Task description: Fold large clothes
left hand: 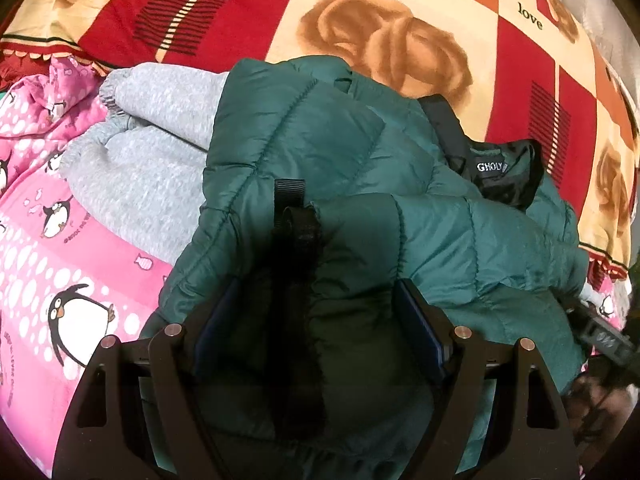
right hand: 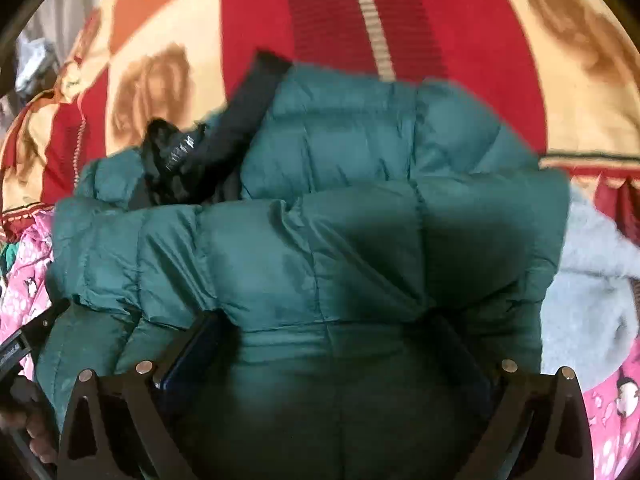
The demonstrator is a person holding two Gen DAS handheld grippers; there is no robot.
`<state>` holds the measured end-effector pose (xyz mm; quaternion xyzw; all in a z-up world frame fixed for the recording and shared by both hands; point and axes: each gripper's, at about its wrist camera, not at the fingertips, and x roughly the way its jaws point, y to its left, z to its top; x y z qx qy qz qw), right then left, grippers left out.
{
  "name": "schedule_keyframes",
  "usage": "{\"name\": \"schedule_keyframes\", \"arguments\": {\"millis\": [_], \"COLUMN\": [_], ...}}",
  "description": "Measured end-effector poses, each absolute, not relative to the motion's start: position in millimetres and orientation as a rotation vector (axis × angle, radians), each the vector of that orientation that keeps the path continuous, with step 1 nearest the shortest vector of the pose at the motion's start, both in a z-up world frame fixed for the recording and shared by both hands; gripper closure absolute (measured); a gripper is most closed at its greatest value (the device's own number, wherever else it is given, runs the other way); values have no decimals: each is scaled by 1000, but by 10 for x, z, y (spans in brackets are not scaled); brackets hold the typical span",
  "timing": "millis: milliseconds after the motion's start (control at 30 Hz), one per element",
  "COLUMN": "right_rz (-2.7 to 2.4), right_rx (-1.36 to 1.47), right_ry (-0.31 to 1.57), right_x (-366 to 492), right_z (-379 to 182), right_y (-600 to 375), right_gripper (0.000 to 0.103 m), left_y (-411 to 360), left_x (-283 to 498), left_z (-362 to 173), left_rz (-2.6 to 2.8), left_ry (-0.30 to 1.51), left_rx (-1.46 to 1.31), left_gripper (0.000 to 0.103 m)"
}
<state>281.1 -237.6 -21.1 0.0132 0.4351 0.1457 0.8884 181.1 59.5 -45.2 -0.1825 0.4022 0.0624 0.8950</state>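
jacket (left hand: 320,152): green quilted puffer, bunched in a thick mound on the bed, near side under both grippers; it appears part-folded, panels doubled over each other.
left gripper (left hand: 320,312): fingers (left hand: 416,320) apart, astride a dark strap-like strip of the jacket; pads seem clear of the cloth, so no grip as I read it.
right gripper (right hand: 324,344): fingers (right hand: 188,348) spread wide over the near hem, cloth bulging between them; not clamped. View blurred.
why so: both tools low on the near edge, probably ready to pinch a fresh hold for another fold.
shell: smooth, faintly shiny, stitched into puffy channels; likely springs back and slides.
collar (left hand: 504,172): black lining with a woven label, turned up on the far right.
grey garment (left hand: 152,160): fleecy, matte, ribbed cuff; lies left of the jacket, partly beneath it.
blanket (left hand: 384,12): red, cream and orange plush, rose print, on the far side.
pink sheet (left hand: 80,272): penguin print, flat, near left.
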Motion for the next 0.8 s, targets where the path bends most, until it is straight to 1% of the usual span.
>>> {"name": "schedule_keyframes", "arguments": {"millis": [67, 167, 267, 333, 400, 433, 633, 700, 800], "right_rz": [302, 354, 393, 434, 425, 409, 394, 394, 396], "right_rx": [51, 101, 97, 53, -51, -86, -86, -86, -84], "right_ry": [876, 798, 787, 847, 947, 956, 953, 953, 949], "right_x": [2731, 2468, 2216, 2109, 2127, 2133, 2148, 2139, 2144], "right_z": [-36, 240, 323, 126, -225, -325, -301, -294, -306], "right_y": [-2402, -2398, -2293, -2099, -1897, -1835, -1791, -1810, -1821], "right_gripper": [3, 3, 2, 1, 0, 0, 0, 0, 0], "left_y": [598, 602, 598, 594, 592, 588, 575, 564, 548], "left_x": [1816, 1814, 1811, 1812, 1809, 1811, 1825, 1836, 1848], "left_z": [-454, -443, -438, -438, -440, -445, -459, -464, -478], "left_rz": [127, 128, 131, 133, 127, 127, 124, 123, 116], "left_ry": [840, 841, 844, 843, 840, 840, 836, 843, 851], "left_rx": [-381, -384, -380, -378, -379, -375, -377, -369, -363], "left_gripper": [24, 24, 24, 24, 22, 22, 18, 14, 14]}}
